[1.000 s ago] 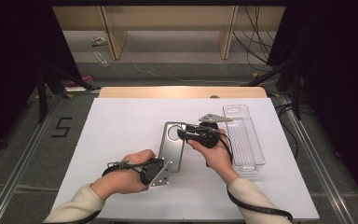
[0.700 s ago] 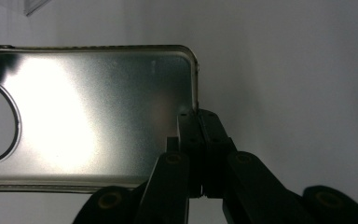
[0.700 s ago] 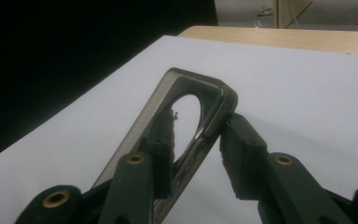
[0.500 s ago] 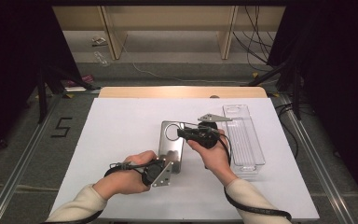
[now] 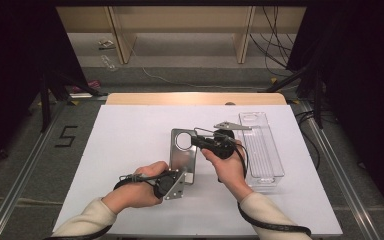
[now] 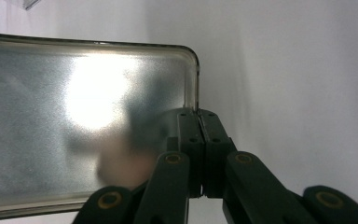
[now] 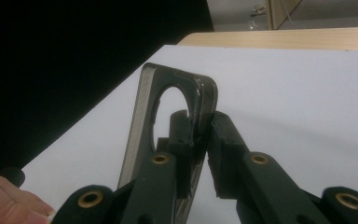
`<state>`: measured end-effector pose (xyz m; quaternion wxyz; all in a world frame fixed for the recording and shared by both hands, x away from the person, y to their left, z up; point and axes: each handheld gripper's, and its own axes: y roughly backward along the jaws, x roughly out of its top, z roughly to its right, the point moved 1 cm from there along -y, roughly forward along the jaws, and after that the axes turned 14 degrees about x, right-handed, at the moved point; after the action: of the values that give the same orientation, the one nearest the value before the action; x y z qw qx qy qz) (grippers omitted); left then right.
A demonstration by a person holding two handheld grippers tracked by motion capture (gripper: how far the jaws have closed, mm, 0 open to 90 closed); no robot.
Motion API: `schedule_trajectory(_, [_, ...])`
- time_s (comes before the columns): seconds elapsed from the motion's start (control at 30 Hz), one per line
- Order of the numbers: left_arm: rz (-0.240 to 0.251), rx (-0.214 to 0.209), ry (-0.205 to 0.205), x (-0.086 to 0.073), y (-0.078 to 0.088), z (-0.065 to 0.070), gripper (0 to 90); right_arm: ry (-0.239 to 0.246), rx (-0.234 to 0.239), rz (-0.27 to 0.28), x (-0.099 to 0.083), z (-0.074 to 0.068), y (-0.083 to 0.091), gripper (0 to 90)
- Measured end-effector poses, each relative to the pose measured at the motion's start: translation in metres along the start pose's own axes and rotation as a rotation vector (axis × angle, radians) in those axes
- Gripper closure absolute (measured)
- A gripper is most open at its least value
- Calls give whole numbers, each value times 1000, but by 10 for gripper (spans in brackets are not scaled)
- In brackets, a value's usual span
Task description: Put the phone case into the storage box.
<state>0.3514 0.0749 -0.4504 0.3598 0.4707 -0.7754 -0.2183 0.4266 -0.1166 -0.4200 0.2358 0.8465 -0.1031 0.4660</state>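
Note:
A brushed metal plate with a round hole at its far end is held over the white sheet in the high view. My left gripper is shut on the rim at the plate's near end; the left gripper view shows its jaws closed together on that raised rim at the gripper tips. My right gripper is shut on the far end beside the hole. In the right gripper view the plate looks tilted on edge, its rim pinched between the right gripper jaws.
A clear plastic container lies lengthwise on the sheet just right of my right hand. The wooden table edge runs behind the sheet. Part of the left hand shows at the right gripper view's lower left.
My left gripper has moved right to the plate's near end and shut on its rim. The plate has shifted and tilted slightly. The right gripper has kept its hold.

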Motion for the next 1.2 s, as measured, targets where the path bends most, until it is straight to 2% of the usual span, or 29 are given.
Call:
schedule_trajectory(0.33, [12, 16, 7, 1, -3, 1, 884, -13, 0, 14, 1, -5, 1, 823])
schedule_trajectory(0.37, [10, 4, 20, 0, -3, 2, 882, -19, 0, 22, 2, -5, 2, 824])
schedule_trajectory(0.47, [20, 2, 29, 1, -2, 1, 872, -30, 9, 30, 2, -6, 3, 825])
schedule_trajectory(0.53, [46, -4, 72, 0, -1, 2, 844, -32, 14, 35, 2, -6, 3, 826])
schedule_trajectory(0.57, [47, -7, 69, 0, -1, 1, 832, -9, -5, 31, 4, -6, 4, 826])
schedule_trajectory(0.63, [59, -5, 87, -1, 1, 0, 806, -33, 8, 47, 5, -4, 7, 826])
schedule_trajectory(0.67, [70, -8, 103, -2, 2, -2, 796, -28, 5, 51, 6, -4, 8, 826])
schedule_trajectory(0.77, [111, -12, 184, -5, 7, -7, 743, -23, -1, 62, 9, -3, 13, 826])
schedule_trajectory(0.8, [133, -4, 224, -8, 9, -10, 718, -20, -2, 66, 10, -3, 13, 826])
schedule_trajectory(0.83, [164, -2, 287, -12, 10, -12, 688, -16, -5, 67, 11, -3, 14, 826])
schedule_trajectory(1.0, [219, 18, 524, -26, 14, -18, 543, -5, -12, 72, 12, -3, 17, 824])
schedule_trajectory(1.1, [239, 20, 629, -32, 17, -18, 473, -3, -16, 72, 11, -2, 17, 824])
schedule_trajectory(1.2, [263, 51, 726, -37, 21, -20, 419, 4, -18, 72, 12, -2, 18, 824])
